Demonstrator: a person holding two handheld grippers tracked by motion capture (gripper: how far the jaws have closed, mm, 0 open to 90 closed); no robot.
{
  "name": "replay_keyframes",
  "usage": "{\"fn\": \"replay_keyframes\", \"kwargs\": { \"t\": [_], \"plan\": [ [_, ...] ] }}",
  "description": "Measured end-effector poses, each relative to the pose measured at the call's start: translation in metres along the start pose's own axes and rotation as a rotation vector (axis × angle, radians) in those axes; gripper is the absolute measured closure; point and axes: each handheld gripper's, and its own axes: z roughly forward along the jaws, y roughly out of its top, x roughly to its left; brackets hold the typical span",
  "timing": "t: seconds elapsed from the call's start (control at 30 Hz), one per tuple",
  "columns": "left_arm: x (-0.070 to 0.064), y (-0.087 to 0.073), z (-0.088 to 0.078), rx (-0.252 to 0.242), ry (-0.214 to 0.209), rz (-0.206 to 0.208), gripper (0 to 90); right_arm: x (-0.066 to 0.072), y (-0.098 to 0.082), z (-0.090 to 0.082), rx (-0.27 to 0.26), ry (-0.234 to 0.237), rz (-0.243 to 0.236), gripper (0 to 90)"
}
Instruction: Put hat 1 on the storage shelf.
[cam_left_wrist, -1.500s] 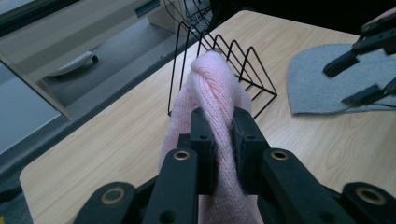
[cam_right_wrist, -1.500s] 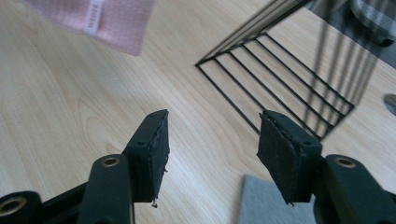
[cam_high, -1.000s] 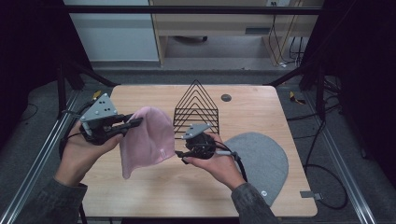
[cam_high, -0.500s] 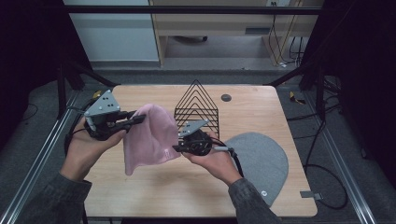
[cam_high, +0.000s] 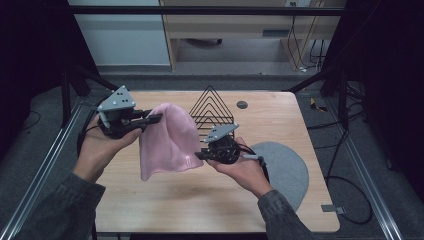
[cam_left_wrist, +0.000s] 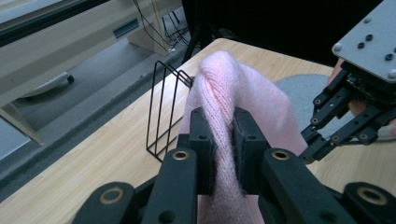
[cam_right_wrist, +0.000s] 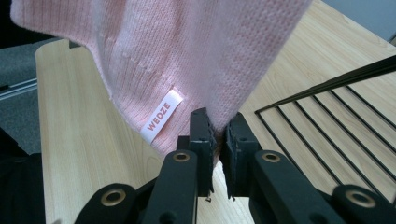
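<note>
A pink knit hat (cam_high: 167, 142) hangs above the wooden table (cam_high: 210, 200), stretched between both grippers. My left gripper (cam_high: 155, 118) is shut on the hat's bunched upper edge; in the left gripper view the jaws (cam_left_wrist: 222, 126) pinch a fold of the pink knit (cam_left_wrist: 252, 88). My right gripper (cam_high: 200, 156) is shut on the hat's lower right corner. In the right gripper view its jaws (cam_right_wrist: 218, 128) clamp the hem of the hat (cam_right_wrist: 187, 46) just right of a white "WEDZE" label (cam_right_wrist: 161, 115). The right gripper (cam_left_wrist: 322, 140) also appears in the left gripper view.
A black wire rack (cam_high: 212, 107) of triangular frames stands at the table's back centre, right behind the hat. A grey rounded cloth piece (cam_high: 285, 170) lies flat at the right. A small dark disc (cam_high: 242, 104) sits near the far edge.
Both hands have risen a little and carried the pink hat higher off the table. Each gripper keeps its hold.
</note>
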Motion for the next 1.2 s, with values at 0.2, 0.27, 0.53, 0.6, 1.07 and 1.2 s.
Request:
{"fn": "replay_keyframes", "kwargs": {
  "t": [0.2, 0.27, 0.53, 0.6, 1.07, 1.2],
  "plan": [
    [0.011, 0.024, 0.01, -0.013, -0.029, 0.005, 79.8, -0.017, 0.01, -0.021, -0.002, -0.01, 0.008, 84.0],
    [0.013, 0.027, 0.011, -0.012, -0.03, 0.005, 79.9, -0.022, 0.013, -0.027, -0.007, -0.017, 0.016, 84.0],
    [0.019, 0.04, 0.016, -0.016, -0.026, 0.001, 79.9, -0.031, 0.024, -0.039, -0.01, -0.038, 0.008, 84.1],
    [0.022, 0.045, 0.016, -0.029, -0.021, -0.01, 79.8, -0.033, 0.028, -0.041, -0.015, -0.047, 0.006, 84.1],
    [0.041, 0.076, 0.037, -0.06, -0.017, -0.022, 79.7, -0.07, 0.048, -0.055, -0.04, -0.098, 0.034, 84.2],
    [0.052, 0.087, 0.042, -0.057, -0.009, -0.022, 79.7, -0.083, 0.061, -0.058, -0.059, -0.119, 0.038, 84.2]
  ]
}}
